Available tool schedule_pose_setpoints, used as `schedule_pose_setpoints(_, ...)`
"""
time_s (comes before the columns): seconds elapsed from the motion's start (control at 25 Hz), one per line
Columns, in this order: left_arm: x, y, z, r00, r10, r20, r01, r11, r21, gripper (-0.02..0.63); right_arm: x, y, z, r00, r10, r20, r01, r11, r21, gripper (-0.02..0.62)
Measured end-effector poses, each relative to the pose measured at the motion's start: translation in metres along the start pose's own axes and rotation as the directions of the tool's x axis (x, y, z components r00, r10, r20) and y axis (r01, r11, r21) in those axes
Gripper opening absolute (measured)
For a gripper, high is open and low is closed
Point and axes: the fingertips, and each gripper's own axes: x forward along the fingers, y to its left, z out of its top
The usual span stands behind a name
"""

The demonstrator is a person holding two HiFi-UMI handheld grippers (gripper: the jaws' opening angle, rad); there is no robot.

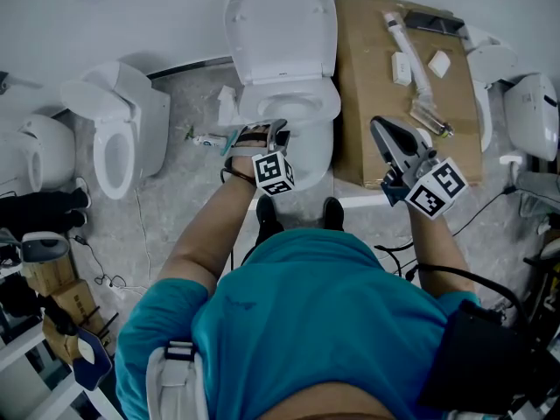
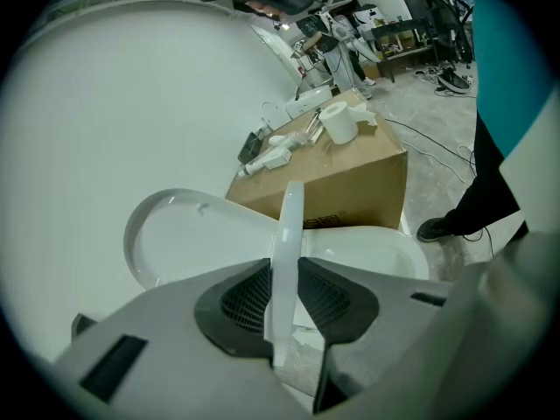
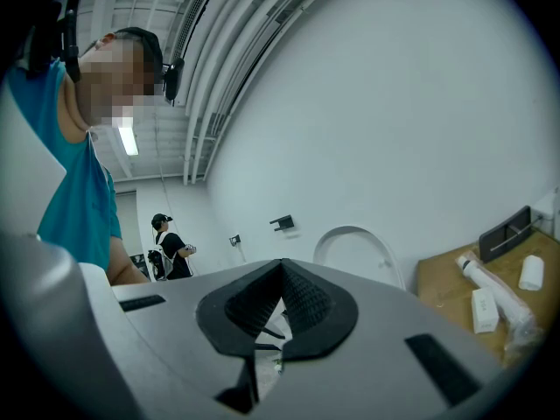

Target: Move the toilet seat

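While the left gripper [image 1: 273, 134] is clamped on the front rim of the toilet seat [image 2: 287, 234], which stands partly raised between the bowl [image 1: 308, 151] and the upright lid [image 1: 282, 20], the swing should follow a steady arc about the hinge, with a firm grip so the smooth plastic cannot slip and slam. The right gripper [image 1: 381, 131] hangs idle over the cardboard box [image 1: 367, 86], jaws together on nothing.

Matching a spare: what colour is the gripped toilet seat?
Toilet seat is white; clearest in left gripper view.

to my right, the cardboard box [image 1: 363, 129] carries a white tube [image 1: 398, 30] and small white block [image 1: 439, 63]; a second toilet [image 1: 122, 134] stands well left of it.
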Motion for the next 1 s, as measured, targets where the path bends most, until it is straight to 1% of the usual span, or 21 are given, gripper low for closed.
schedule_pose_setpoints(0.56, 0.01, 0.051, 0.004, 0.999, 0.045, -0.007, -0.045, 0.999, -0.026, 0.101, -0.002, -0.005, 0.001, 1.0, -0.007, 0.003, 0.007, 1.0, 0.0, -0.006)
schedule_pose_setpoints(1.0, 0.02, 0.091, 0.006, 0.996, 0.09, -0.011, -0.09, 0.996, -0.026, 0.1, -0.007, -0.01, 0.0, 1.0, -0.019, 0.005, 0.019, 1.0, 0.0, -0.006)
